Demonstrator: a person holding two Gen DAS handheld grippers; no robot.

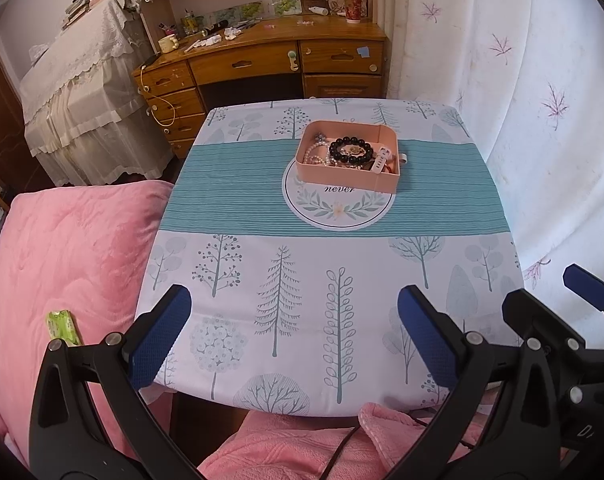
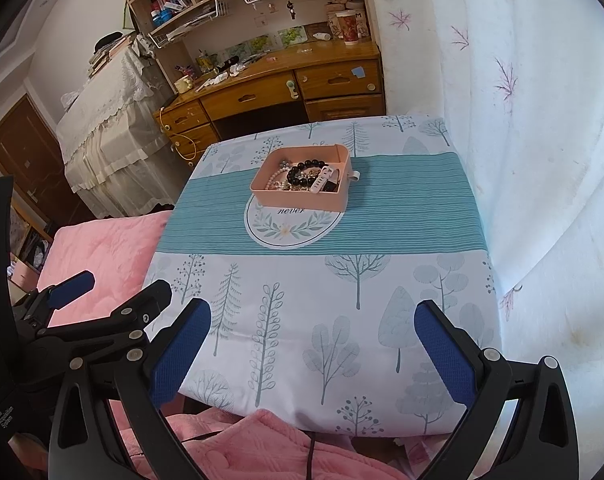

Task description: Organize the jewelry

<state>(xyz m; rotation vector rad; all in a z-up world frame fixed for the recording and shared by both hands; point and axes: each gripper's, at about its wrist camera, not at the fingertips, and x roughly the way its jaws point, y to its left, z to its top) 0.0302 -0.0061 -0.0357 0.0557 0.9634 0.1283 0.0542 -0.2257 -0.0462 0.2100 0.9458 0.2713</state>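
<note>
A pink box (image 1: pixel 343 180) (image 2: pixel 302 201) sits mid-table on the tree-print cloth (image 1: pixel 302 280). Inside lie a black bead bracelet (image 1: pixel 350 149) (image 2: pixel 302 171), a pearl strand (image 1: pixel 313 154) (image 2: pixel 276 179) and a white watch band (image 1: pixel 383 160) (image 2: pixel 322 180). A small white piece (image 1: pixel 403 157) (image 2: pixel 353 177) lies just outside the box's right wall. My left gripper (image 1: pixel 294 308) is open and empty above the table's near edge. My right gripper (image 2: pixel 311 322) is open and empty beside it, also showing at the right of the left wrist view (image 1: pixel 549 288).
A pink quilt (image 1: pixel 62 260) covers the bed at left, with a green packet (image 1: pixel 64 326) on it. A cluttered wooden desk (image 1: pixel 262 52) stands behind the table. A white curtain (image 1: pixel 521 80) hangs at right. A black cable (image 1: pixel 341 448) runs over the pink blanket below.
</note>
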